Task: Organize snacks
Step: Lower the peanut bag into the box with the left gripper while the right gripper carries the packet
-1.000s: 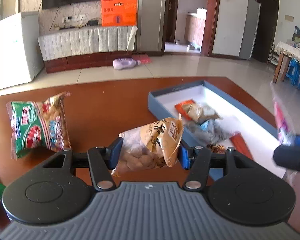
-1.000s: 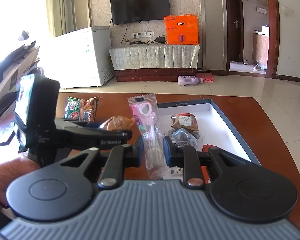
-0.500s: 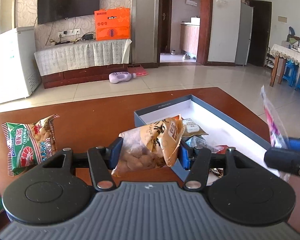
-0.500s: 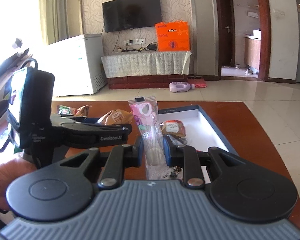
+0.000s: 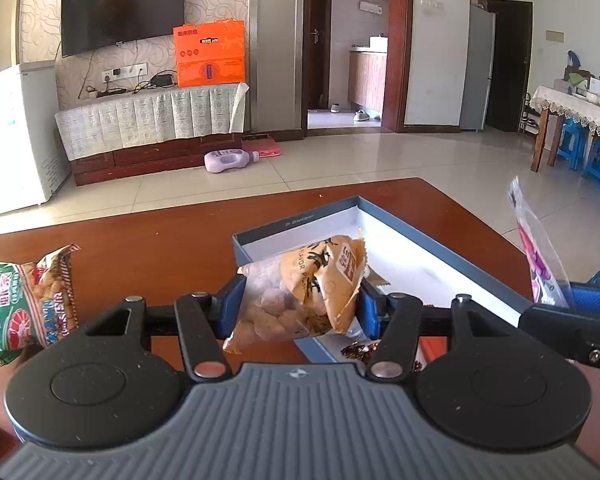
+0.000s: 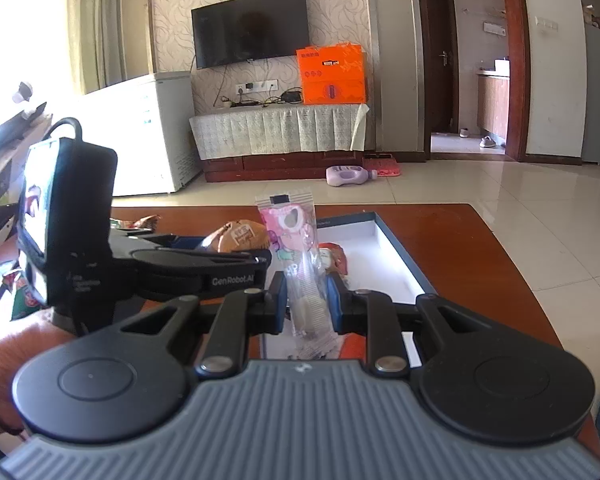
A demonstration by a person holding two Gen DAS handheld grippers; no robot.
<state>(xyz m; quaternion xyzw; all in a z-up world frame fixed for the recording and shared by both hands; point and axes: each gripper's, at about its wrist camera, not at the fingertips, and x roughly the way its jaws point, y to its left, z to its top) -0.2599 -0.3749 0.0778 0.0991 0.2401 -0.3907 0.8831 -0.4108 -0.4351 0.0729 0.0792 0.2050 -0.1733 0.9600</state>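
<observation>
My left gripper (image 5: 300,304) is shut on a tan nut packet (image 5: 300,288), held above the near left corner of the blue box with a white floor (image 5: 440,248). My right gripper (image 6: 306,300) is shut on a slim clear-and-pink packet (image 6: 296,240) that stands upright over the box (image 6: 384,240). In the left wrist view that pink packet (image 5: 534,248) rises at the right edge. In the right wrist view the left gripper's body (image 6: 152,268) with the tan packet (image 6: 240,236) sits to the left. A green peanut packet (image 5: 24,300) lies on the table at the left.
The brown table (image 5: 160,248) carries the box, which holds several other snack packets (image 6: 334,258). A hand (image 6: 16,356) holds the left gripper's grip. Beyond the table are tiled floor, a TV cabinet, a white freezer and a purple bottle (image 5: 228,159) on the floor.
In the left wrist view the table and box have slid down and the room shows more, as the left gripper rose with its tan packet. The right gripper still clamps its pink packet.
</observation>
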